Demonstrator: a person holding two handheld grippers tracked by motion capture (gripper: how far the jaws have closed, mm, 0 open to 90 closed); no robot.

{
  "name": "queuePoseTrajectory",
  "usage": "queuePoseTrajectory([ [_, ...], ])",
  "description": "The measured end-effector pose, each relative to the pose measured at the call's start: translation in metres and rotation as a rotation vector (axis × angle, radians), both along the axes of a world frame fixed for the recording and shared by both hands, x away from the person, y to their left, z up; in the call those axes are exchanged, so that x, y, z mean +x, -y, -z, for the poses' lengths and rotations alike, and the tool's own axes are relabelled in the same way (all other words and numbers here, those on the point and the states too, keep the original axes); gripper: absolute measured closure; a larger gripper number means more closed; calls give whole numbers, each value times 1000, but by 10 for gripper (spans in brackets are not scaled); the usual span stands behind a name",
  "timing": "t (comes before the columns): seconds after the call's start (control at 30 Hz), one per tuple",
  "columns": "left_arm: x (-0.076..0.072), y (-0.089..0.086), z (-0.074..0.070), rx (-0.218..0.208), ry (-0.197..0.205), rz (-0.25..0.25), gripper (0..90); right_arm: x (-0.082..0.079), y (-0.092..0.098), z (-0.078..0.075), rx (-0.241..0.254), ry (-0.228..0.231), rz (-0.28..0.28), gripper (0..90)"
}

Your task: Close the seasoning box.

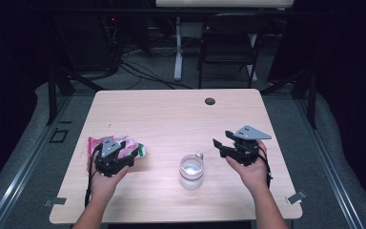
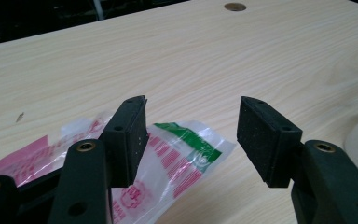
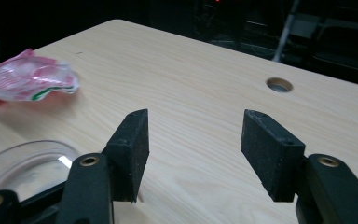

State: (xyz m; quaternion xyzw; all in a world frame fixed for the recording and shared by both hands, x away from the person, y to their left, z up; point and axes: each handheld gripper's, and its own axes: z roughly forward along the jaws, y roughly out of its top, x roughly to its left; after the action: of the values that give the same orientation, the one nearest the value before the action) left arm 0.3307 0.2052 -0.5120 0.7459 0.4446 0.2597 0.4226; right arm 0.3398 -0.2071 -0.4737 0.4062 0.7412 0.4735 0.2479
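Two grippers flank a jar (image 1: 191, 171) on the table (image 1: 171, 114) from above, the left gripper (image 2: 191, 135) spread over a bag (image 2: 177, 158), while the right gripper (image 3: 193, 149) gapes, empty, beside the jar (image 3: 23, 163).

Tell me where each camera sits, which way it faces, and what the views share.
High view: above the person's side, looking forward and down on the table; both forearms, left gripper and right gripper show.
Left gripper view: rides that gripper, looking over the plastic bag; open jaws show.
Right gripper view: rides that gripper, looking across the table; open jaws show.
Shared: all three show the bag; high and right views show the glass jar.
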Motion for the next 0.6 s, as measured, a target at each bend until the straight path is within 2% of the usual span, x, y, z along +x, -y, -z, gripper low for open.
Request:
queuePoseTrajectory([
  [0.07,1,-3,1,11,-3,-13,423,3,8,4,18,-11,35,417],
  [0.23,5,-11,3,14,-14,-39,422,9,21,14,27,-47,80,421],
  [0.33,6,-15,4,14,-22,-50,423,12,26,22,62,-67,100,434],
  [0.4,6,-17,6,-2,-14,-57,423,13,28,27,34,-79,119,444],
  [0.53,8,-20,10,0,-37,-68,424,17,32,37,74,-108,140,454],
  [0.6,10,-21,12,1,-44,-71,424,18,32,40,64,-121,148,457],
])
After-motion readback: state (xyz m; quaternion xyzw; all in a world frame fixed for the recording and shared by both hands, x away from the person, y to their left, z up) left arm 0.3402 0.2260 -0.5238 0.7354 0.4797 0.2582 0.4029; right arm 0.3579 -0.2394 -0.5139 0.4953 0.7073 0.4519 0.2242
